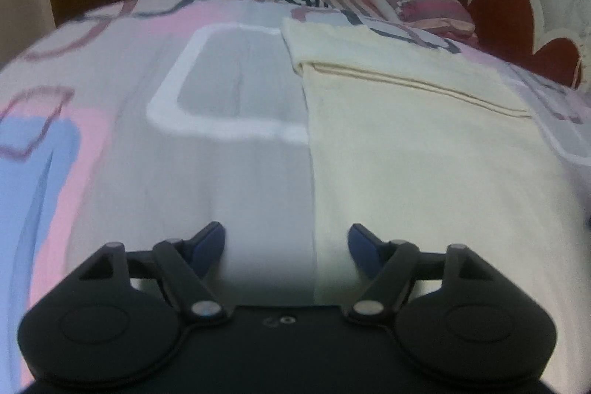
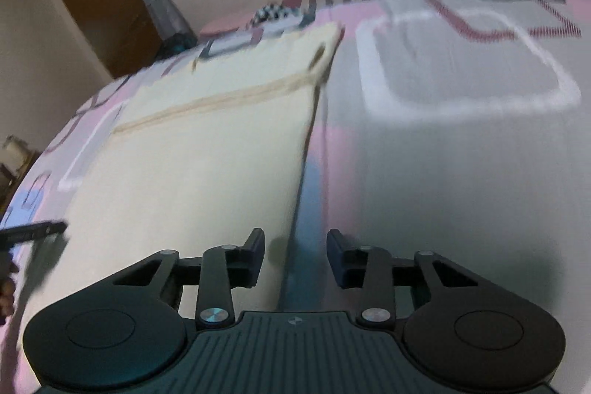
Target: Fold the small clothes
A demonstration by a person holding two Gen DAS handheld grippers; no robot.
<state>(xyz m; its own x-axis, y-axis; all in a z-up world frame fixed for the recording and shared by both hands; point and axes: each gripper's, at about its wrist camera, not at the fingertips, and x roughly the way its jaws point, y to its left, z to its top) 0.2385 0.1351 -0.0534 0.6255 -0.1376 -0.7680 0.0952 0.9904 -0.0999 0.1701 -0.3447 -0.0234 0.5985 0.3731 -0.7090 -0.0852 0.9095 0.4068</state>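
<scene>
The cream garment (image 1: 424,143) is lying flat on the bed (image 1: 236,172), already doubled over with a seamed hem crossing its far part. I'm judging 1 fold done and another waiting. My left tongs (image 1: 286,244) are hanging spread over its left edge, gripping nothing; my right tongs (image 2: 295,255) are standing partly spread at its right edge, also empty. Next I'm needing both to pinch the near edge. The cloth looks soft, matte, rectangular; the bedsheet is printed pink, grey and blue.

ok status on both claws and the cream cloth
Left claw open, empty. Right claw open, empty. Cream cloth flat on bedsheet, partly folded, edge between both claws. Nothing in the way.
</scene>
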